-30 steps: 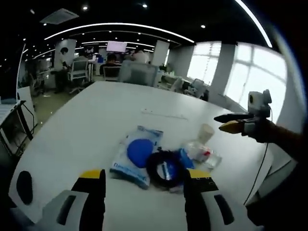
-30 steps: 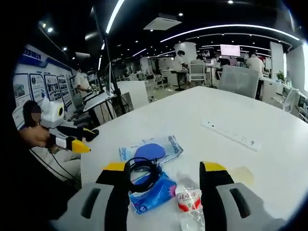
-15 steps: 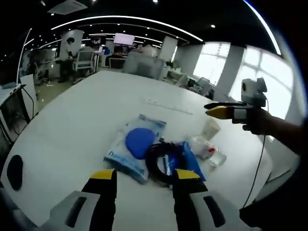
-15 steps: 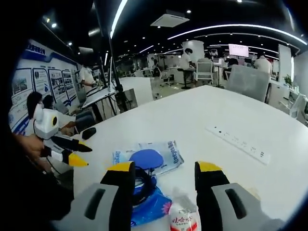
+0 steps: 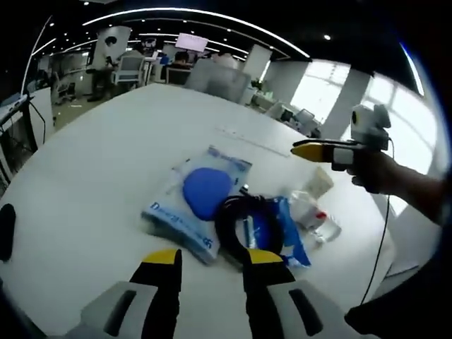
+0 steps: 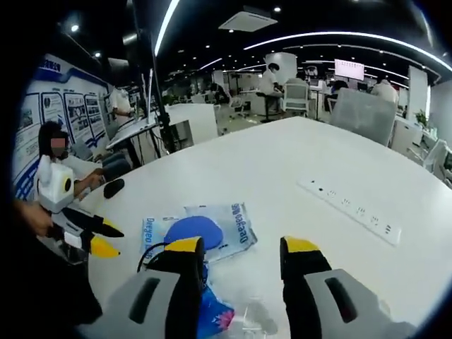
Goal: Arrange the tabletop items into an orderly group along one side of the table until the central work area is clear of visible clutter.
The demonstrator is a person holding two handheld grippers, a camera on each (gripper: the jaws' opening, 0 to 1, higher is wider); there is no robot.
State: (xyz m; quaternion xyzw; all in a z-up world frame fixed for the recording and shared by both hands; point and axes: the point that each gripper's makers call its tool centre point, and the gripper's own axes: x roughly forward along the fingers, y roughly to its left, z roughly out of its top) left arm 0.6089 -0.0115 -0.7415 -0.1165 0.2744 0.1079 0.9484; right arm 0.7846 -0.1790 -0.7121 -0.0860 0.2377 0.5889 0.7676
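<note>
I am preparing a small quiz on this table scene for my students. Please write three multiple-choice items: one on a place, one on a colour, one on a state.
1. Where does the black cable coil lie?
A. Partly on the blue packet, beside the clear pouch
B. On the power strip
C. On the floor

2. What colour is the round pad inside the clear pouch?
A. Red
B. Blue
C. Yellow

3. How do the fingers of the left gripper stand?
A. Shut on the cable
B. Shut on the pouch
C. Apart, holding nothing

Answers: 1 A, the left gripper view shows the coil overlapping the blue packet next to the pouch. 2 B, the pad is plain blue in both views. 3 C, bare table shows between the two yellow-tipped fingers, short of the pile.
</note>
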